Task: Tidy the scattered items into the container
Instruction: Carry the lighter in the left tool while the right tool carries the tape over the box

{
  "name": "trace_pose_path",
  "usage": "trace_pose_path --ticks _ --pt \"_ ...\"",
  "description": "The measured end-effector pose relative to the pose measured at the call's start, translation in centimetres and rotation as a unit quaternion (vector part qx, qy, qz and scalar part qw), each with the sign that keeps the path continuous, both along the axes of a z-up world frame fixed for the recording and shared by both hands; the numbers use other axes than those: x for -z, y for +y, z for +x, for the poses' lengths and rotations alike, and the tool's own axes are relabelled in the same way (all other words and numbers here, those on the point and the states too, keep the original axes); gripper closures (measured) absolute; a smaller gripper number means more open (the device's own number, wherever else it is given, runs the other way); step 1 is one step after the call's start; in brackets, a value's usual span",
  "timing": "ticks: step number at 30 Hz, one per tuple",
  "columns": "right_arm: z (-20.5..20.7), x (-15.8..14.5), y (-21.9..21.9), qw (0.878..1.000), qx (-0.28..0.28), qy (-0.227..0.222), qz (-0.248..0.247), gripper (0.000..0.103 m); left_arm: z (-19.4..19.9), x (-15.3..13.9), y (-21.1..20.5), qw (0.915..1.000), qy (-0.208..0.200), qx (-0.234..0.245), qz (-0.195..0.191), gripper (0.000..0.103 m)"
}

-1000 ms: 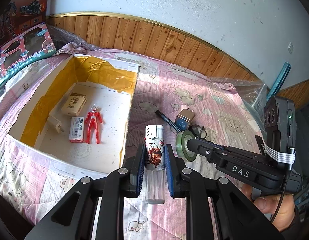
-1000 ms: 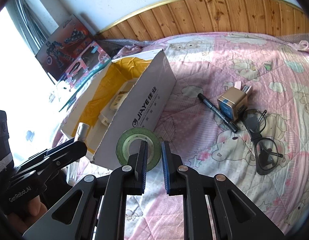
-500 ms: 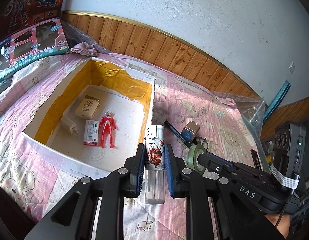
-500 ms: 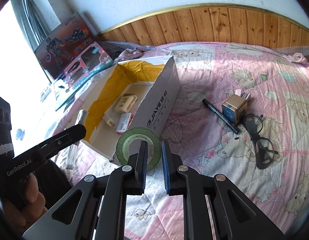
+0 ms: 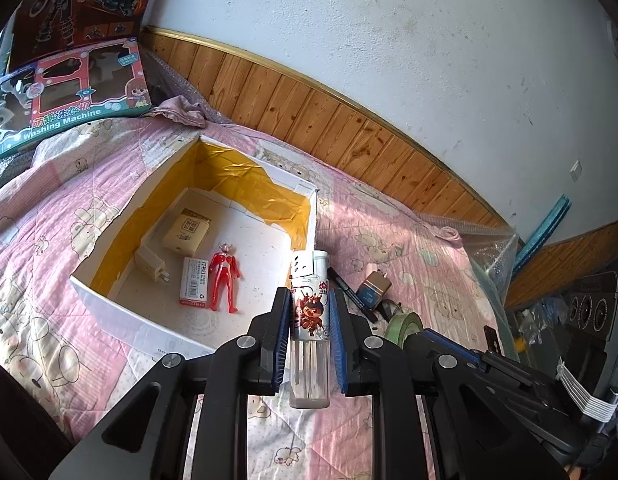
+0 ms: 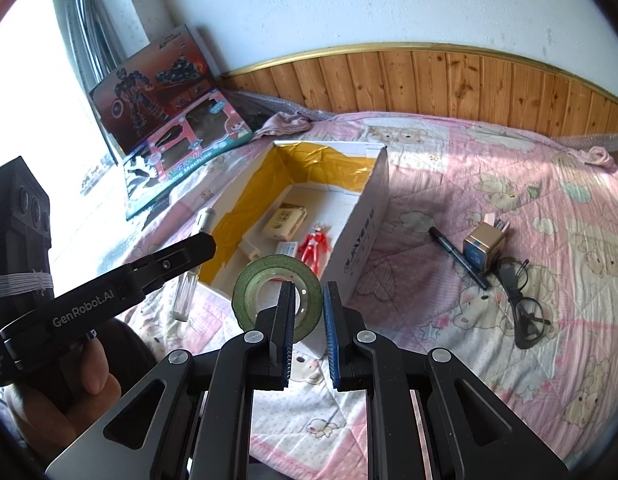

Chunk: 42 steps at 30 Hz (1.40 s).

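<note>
My left gripper [image 5: 309, 312] is shut on a clear lighter [image 5: 309, 320] with a red cartoon label, held above the near right corner of the white cardboard box [image 5: 109, 300]. My right gripper [image 6: 309, 304] is shut on a green tape roll [image 6: 253, 292], hanging over the box's near corner [image 6: 365, 232]. Inside the box lie a red toy figure [image 5: 225, 276], a beige packet [image 5: 187, 234], a white plug [image 5: 151, 264] and a small card box [image 5: 195, 280]. On the pink quilt lie a black pen [image 6: 457, 256], a small charger cube [image 6: 481, 246] and glasses [image 6: 523, 308].
Toy boxes [image 5: 69, 92] lean at the far left against the wall. Wood panelling [image 6: 469, 80] runs behind the bed. A person's hand [image 6: 85, 376] holds the left gripper's handle. Bubble wrap [image 5: 493, 248] lies at the bed's right edge.
Both grippers have risen and pulled back, each still holding its item; the box now appears farther away and more of its inside shows in the right wrist view.
</note>
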State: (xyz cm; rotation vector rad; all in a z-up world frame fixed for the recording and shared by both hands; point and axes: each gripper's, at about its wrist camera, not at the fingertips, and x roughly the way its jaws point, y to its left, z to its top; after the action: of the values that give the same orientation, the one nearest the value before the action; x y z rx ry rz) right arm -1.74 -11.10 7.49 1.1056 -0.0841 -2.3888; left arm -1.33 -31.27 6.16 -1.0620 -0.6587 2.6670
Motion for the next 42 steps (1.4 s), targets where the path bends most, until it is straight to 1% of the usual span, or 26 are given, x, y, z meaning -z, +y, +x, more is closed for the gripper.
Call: trace_pose_path --ticks 4,8,13,18,25,34,42 --pt "0.0 -0.6 -1.0 1.0 -0.012 0.002 -0.006 0.089 -0.3 0.2 -1.0 0.9998 -0.009 -0.015 0.006 0.083" --pt "-0.7 -1.4 -2.4 1.0 -0.03 0.007 0.004 0.089 -0.8 0.1 -2.0 0.9993 -0.011 -0.034 0.008 0.083" --pt "-2.4 -2.9 -3.6 0.999 -0.045 0.017 0.009 0.089 -2.0 -0.4 -3.3 0.9982 -0.011 -0.058 0.006 0.083" --pt "-4.4 -4.2 -4.2 0.998 -0.052 0.026 0.011 0.089 -3.8 -0.5 -3.9 0.9976 -0.018 -0.067 0.0 0.083" --pt "-7.3 -5.0 -4.2 0.998 -0.05 0.027 0.004 0.089 -6.6 -0.9 -3.5 0.9978 -0.027 -0.057 -0.019 0.083" --pt "-11.1 -5.0 -4.4 0.999 -0.047 0.025 0.011 0.089 -10.5 -1.2 -2.6 0.9981 -0.042 -0.04 -0.022 0.083" --pt "-14.3 -5.1 -4.2 0.999 -0.044 0.019 0.019 0.088 -12.6 -0.8 -0.8 0.9977 -0.058 -0.018 -0.031 0.083"
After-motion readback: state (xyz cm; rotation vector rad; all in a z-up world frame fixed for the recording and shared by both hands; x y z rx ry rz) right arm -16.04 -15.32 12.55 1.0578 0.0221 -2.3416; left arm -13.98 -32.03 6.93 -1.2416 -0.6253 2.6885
